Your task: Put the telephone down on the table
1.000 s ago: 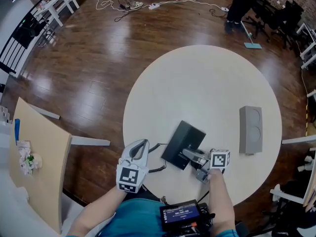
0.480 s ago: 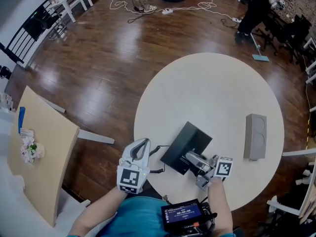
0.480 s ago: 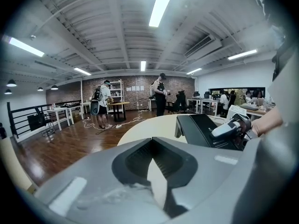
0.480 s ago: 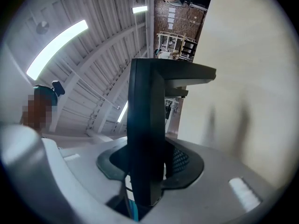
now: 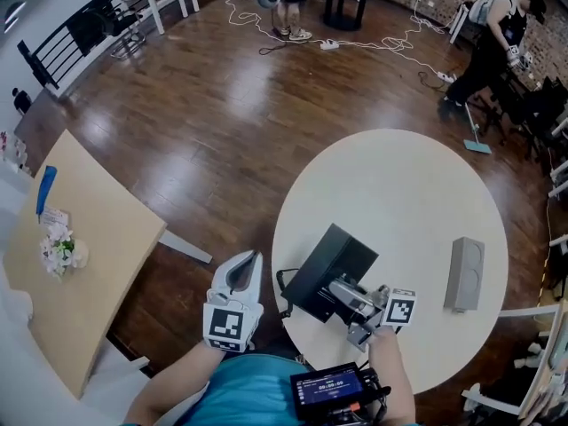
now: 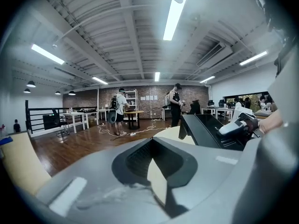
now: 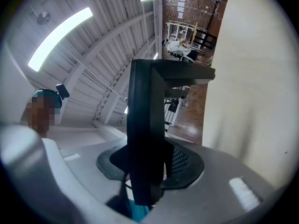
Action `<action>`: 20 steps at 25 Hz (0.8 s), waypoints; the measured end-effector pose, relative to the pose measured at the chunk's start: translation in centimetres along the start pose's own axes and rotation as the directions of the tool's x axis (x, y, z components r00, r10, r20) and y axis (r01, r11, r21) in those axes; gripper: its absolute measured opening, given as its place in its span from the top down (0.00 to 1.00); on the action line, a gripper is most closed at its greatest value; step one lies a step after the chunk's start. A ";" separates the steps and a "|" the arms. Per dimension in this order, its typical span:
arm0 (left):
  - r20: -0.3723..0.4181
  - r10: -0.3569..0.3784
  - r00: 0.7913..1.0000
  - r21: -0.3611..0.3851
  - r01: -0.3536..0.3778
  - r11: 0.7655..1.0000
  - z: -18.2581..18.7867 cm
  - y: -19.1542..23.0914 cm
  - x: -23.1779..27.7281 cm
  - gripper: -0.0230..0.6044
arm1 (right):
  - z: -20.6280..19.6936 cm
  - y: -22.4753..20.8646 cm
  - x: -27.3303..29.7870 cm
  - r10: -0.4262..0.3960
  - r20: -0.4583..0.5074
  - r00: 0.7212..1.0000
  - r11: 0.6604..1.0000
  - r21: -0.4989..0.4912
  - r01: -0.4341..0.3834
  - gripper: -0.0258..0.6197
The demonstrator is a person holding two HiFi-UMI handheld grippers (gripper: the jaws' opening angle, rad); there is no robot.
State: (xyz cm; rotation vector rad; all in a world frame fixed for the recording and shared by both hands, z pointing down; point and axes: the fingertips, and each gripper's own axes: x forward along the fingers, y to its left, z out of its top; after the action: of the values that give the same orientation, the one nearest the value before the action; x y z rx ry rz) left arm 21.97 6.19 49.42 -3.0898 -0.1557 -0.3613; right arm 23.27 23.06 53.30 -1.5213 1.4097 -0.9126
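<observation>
We are holding the one telephone (image 5: 333,264) tilted over the near edge of the table (image 5: 399,185), our right gripper (image 5: 344,293) clamping its black rim; our left gripper (image 5: 248,261), jaws together and empty, is hovering just off that edge. Next, we judge, it is needing lowering flat before release. One grey box (image 5: 465,273) is lying on the table's right

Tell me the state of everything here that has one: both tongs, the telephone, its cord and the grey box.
left tongs: shut, nothing between them.
right tongs: shut on the telephone.
telephone: gripped and tilted over the table, not laid flat.
cord: slack, at the table's edge.
grey box: lying flat on the table, untouched.
</observation>
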 end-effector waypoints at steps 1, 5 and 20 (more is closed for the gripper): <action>0.008 0.013 1.000 -0.004 -0.012 1.000 0.0 1.1 -0.6 0.95 | -0.2 0.1 0.9 -0.004 -0.008 1.000 1.000 -0.004 0.004 0.73; 0.037 0.074 0.997 -0.023 -0.074 0.997 -0.3 6.0 -3.6 0.95 | -2.0 1.4 5.4 0.007 -0.059 0.998 1.000 -0.012 -0.008 0.73; 0.079 0.343 0.936 -0.100 -0.335 0.937 -4.1 27.0 -19.8 0.95 | -11.6 6.7 27.4 0.094 -0.275 0.957 0.994 -0.027 -0.105 0.73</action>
State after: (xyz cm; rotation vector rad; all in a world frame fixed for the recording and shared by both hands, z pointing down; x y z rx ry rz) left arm 4.67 -22.70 48.42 -3.1317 0.3994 -0.2102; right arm 12.79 -5.42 50.44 -1.3783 1.6960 -1.0681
